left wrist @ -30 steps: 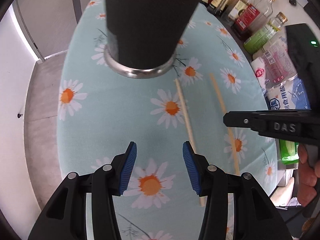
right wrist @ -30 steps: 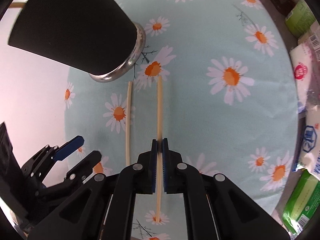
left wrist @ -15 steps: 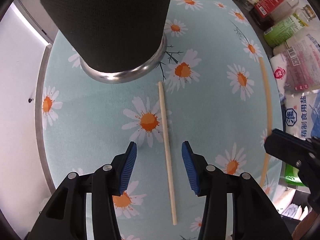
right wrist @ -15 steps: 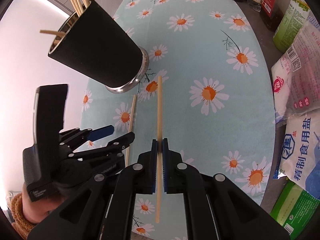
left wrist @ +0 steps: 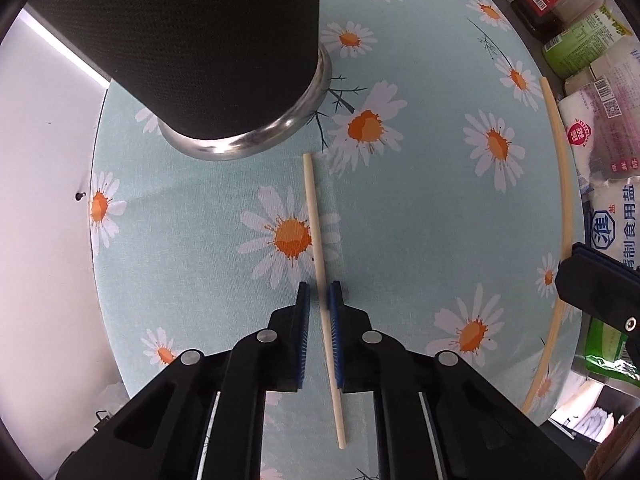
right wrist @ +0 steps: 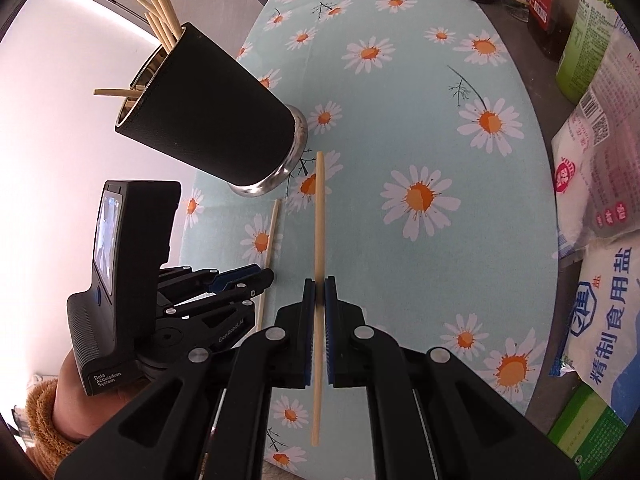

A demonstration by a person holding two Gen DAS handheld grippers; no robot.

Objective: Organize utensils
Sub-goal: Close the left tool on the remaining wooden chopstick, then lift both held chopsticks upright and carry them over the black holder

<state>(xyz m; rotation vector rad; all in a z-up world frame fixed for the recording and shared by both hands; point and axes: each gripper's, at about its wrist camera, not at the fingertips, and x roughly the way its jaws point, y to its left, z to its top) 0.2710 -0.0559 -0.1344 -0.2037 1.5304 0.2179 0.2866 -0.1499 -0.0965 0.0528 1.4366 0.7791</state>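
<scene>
I have my right gripper [right wrist: 318,286] clamped mid-shaft on one pale wooden chopstick [right wrist: 319,216], lifted clear of the daisy-print tablecloth [right wrist: 400,120], while my left gripper [left wrist: 319,292] pinches shut on the second pale wooden chopstick [left wrist: 314,216] lying there, both meant for the black cylindrical holder [right wrist: 208,116].

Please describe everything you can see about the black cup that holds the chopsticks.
The black cup is tall and tapers toward a shiny metal base ring, with a dark sleeve that looks woven. It stands upright on the daisy-print cloth near its edge. Several pale chopsticks stick out of its open top. Neither gripper touches it.
</scene>
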